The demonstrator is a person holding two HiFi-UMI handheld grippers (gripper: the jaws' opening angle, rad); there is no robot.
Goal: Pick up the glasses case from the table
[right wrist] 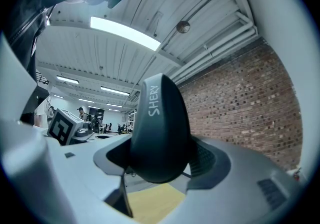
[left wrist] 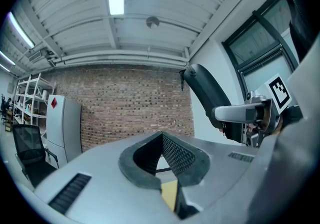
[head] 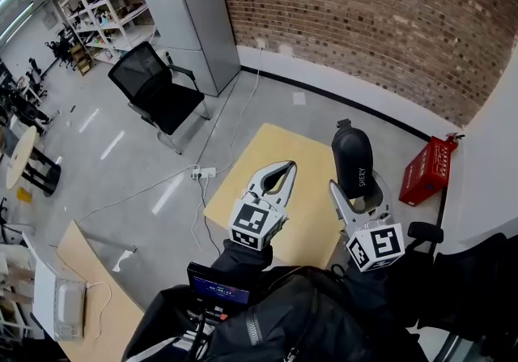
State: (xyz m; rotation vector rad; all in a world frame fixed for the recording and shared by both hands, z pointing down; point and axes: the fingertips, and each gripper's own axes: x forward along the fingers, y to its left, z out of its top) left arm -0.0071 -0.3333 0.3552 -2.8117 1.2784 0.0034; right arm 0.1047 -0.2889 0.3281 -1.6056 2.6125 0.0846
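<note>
Right gripper (head: 354, 192) fingers (right wrist: 209, 160) clamped on black glasses case (head: 354, 159), case upright between them, above yellow worktop (head: 261, 151). Left gripper (head: 286, 166) fingers (left wrist: 181, 156) closed tip to tip, nothing between.

The word "SHERY" is read in white capitals on the black, rounded hard glasses case (right wrist: 160, 133), printed lengthwise along its shell; white print is seen on the red box (head: 427, 170) on the floor, too small to be read.

Red brick wall (head: 364, 20), grey floor (head: 121, 158), black office chair (head: 158, 93) beside a tall grey cabinet (head: 190, 24), white shelving (head: 105, 4) beyond.
</note>
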